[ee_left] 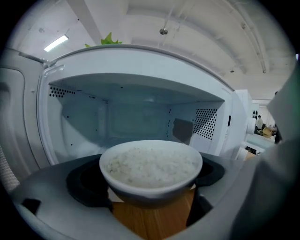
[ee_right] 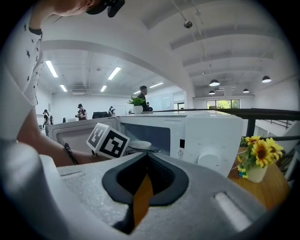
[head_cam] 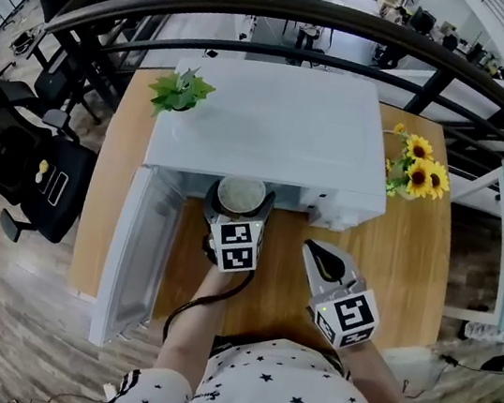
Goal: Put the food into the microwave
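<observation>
One bowl of rice (ee_left: 151, 165) sits clasped between the jaws of the left gripper (head_cam: 238, 205), right at the mouth of the single microwave (head_cam: 274, 123), with the open cavity wide on both sides behind it. The door (head_cam: 135, 253) is swung fully left. The right gripper (head_cam: 318, 252), jaws pressed nearly together on nothing, hovers above the table (head_cam: 413, 259) near the control panel.

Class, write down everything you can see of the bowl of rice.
The bowl is round, white and smooth, ceramic by its look, and filled nearly to the rim with white rice. It sits upright, clamped at its sides between the dark pads of the left gripper. It is above the wooden table, right at the open mouth of the white microwave.
</observation>
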Motion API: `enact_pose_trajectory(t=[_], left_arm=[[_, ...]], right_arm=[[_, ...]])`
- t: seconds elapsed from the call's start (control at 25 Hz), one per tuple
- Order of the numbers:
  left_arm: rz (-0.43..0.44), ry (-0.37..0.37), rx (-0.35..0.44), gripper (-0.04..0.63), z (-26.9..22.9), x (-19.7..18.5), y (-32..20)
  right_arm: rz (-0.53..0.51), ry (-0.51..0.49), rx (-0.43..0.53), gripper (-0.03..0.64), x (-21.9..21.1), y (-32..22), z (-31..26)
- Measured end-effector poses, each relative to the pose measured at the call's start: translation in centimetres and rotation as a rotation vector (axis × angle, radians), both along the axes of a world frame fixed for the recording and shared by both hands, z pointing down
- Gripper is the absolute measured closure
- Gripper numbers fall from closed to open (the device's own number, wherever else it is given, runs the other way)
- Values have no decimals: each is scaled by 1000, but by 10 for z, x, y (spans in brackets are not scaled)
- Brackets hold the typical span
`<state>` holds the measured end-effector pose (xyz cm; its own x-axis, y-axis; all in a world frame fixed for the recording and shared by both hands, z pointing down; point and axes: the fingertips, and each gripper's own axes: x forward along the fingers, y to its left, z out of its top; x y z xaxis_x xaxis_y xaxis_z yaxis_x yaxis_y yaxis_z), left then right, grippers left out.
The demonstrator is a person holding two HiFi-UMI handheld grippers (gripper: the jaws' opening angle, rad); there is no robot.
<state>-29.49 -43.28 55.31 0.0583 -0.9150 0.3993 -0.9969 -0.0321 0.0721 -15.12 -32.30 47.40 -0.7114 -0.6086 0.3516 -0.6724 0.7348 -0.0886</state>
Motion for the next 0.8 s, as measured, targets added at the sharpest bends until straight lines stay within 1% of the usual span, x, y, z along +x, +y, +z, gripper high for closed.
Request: enact_pose_trajectory(t=[0.36, 0.48, 0.8], left_arm=[[13, -44, -28, 86, 16, -2, -18], [14, -61, -40, 86, 22, -3, -24], [17, -79, -85, 86, 34, -9, -42]], right_arm=[[14, 7, -3, 611, -5, 0, 4], [33, 12, -12, 611, -2, -1, 7], [43, 24, -22, 611, -2, 0, 12]])
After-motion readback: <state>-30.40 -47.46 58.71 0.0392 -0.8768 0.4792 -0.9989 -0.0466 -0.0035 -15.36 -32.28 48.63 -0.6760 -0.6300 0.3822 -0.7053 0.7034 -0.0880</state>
